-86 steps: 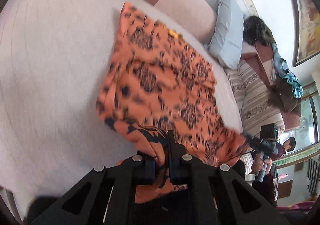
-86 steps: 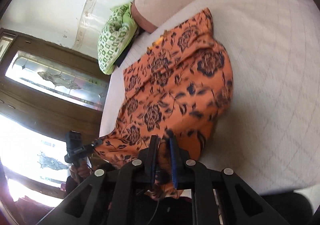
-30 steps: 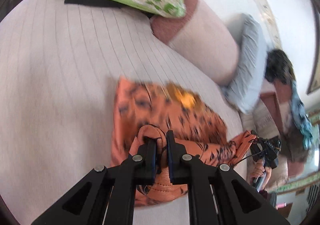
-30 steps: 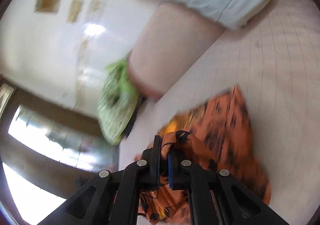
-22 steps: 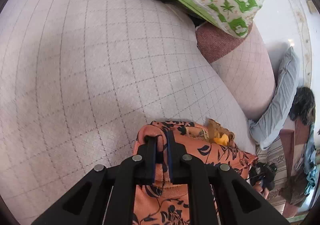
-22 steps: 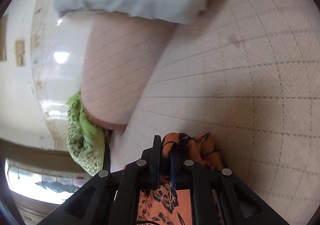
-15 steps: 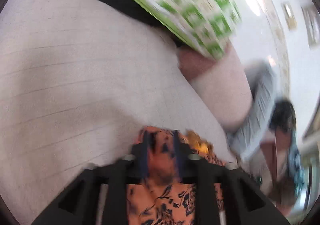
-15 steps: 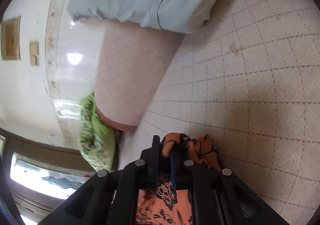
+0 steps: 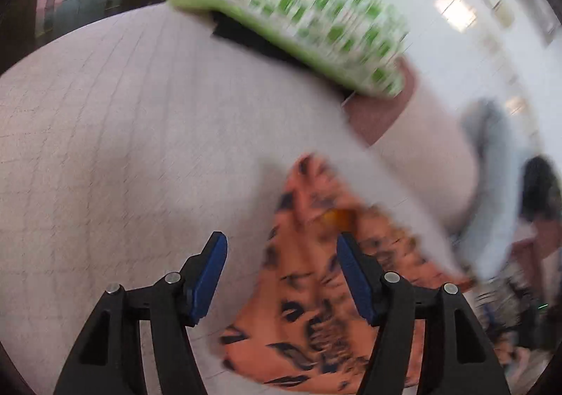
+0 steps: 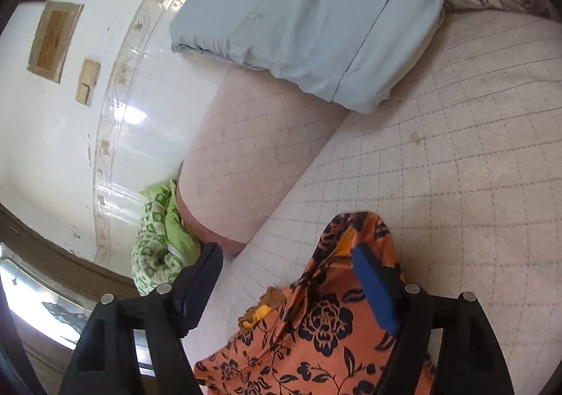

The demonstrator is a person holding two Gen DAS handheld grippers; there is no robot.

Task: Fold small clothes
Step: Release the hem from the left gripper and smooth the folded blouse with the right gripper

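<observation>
An orange garment with a dark floral print [image 9: 316, 289] lies folded over on the pale quilted bed [image 9: 123, 149]. It also shows in the right wrist view [image 10: 316, 335]. My left gripper [image 9: 281, 275] is open, its blue pads spread above the garment's upper left corner. My right gripper [image 10: 286, 282] is open, the garment's upper right corner lying between and just below its jaws. Neither gripper holds cloth. The left wrist view is blurred by motion.
A green-and-white patterned pillow [image 9: 291, 12] lies at the head of the bed, also in the right wrist view [image 10: 158, 244]. A pink quilted bolster [image 10: 253, 156] and a light blue pillow [image 10: 316, 15] lie by the white tiled wall [image 10: 87, 107].
Both grippers carried the garment's lower edge up to its top edge, folding it in half. Both then opened, let go of the cloth and lifted a little.
</observation>
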